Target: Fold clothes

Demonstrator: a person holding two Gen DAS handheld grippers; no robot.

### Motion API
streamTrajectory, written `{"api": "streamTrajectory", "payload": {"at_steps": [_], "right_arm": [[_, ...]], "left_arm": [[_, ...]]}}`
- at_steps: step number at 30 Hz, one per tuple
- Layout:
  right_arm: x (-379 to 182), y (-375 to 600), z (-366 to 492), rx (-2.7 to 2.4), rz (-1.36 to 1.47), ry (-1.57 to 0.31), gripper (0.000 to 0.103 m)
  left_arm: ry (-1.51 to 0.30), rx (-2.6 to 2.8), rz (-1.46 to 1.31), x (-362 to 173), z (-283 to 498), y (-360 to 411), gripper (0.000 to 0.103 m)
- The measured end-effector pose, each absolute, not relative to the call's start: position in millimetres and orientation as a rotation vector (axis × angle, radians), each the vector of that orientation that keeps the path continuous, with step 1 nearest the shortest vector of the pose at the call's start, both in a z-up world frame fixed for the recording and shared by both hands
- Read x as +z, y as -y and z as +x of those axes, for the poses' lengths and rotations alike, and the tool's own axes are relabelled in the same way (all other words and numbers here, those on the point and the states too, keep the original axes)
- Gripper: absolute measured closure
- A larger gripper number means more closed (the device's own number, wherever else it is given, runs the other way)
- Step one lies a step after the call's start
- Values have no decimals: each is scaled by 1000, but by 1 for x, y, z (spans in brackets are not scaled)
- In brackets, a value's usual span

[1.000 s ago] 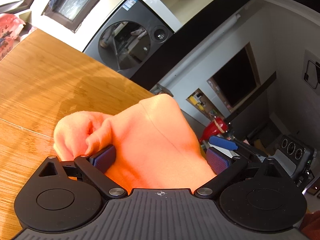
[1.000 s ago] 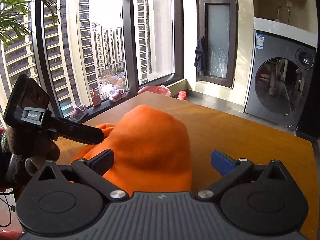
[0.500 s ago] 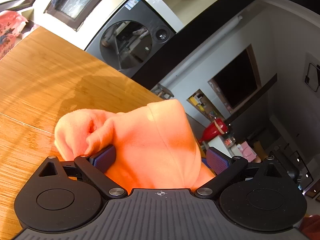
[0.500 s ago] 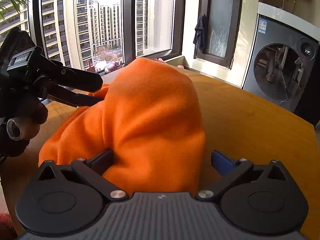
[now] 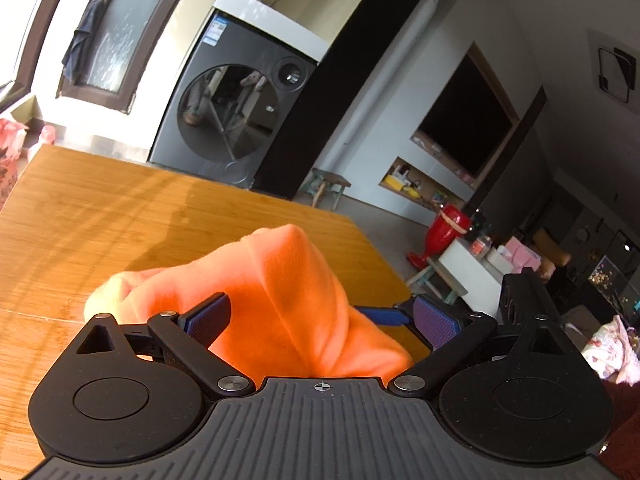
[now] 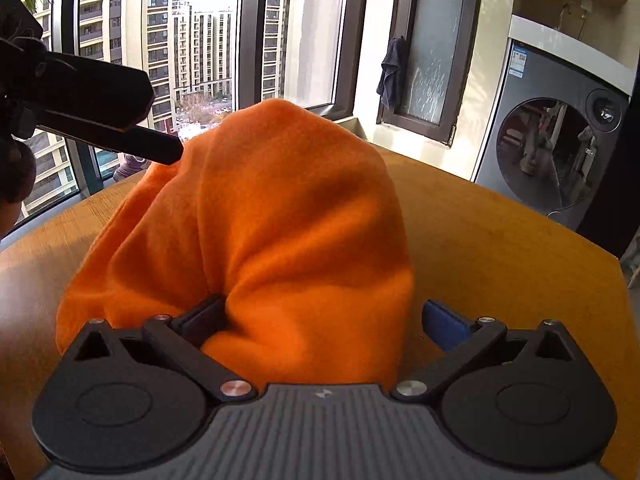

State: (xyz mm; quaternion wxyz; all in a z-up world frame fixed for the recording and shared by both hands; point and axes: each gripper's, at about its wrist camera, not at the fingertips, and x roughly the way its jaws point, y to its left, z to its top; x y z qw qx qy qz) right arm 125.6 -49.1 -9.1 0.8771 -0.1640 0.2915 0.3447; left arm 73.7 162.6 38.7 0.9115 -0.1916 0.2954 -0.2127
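The orange garment (image 5: 288,300) is bunched into a soft mound over the wooden desk (image 5: 100,208), lifted between the two handheld tools; in the right wrist view the same cloth (image 6: 280,232) rises in a tall hump that fills the middle of the frame, its lower folds trailing toward 8 o'clock above the desk top (image 6: 500,248). The left gripper (image 5: 322,318) has its fingers (image 5: 208,316) spread wide apart, the fabric draped over and between them; the pictures do not settle whether any fold is pinched, though the pads stand clearly separated. The right gripper (image 6: 324,320) likewise shows its fingers (image 6: 444,322) apart, the cloth pressed against the pad at 9 o'clock and the blue pad at 3 o'clock bare beside the fold. In the right wrist view the left tool's dark body (image 6: 88,108) reaches in from 10 o'clock, its tip touching the upper edge of the cloth; a person's hand at the far left edge is too dark to make out. Beyond the desk, a grey washing machine (image 5: 232,120) stands at 12 o'clock in the left view and at 2 o'clock (image 6: 556,140) in the right; tall windows (image 6: 192,40) with apartment blocks outside fill 11 o'clock; a red vase (image 5: 446,232) sits at 3 o'clock.
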Motion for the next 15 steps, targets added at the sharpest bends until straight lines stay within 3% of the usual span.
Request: {"api": "streamTrajectory", "payload": {"at_steps": [3,10,15], "right_arm": [[5,54,127,782,-340,-626,0],[61,100,179,821,-27,-614,0],[44,59,230,653,-156,-617,0]], "left_arm": [[-711,-349,-311,17,87,-153,2],[-702,-327,-166,16,81,-134,2],[-695,-306,-67,16,75,-119,0]]}}
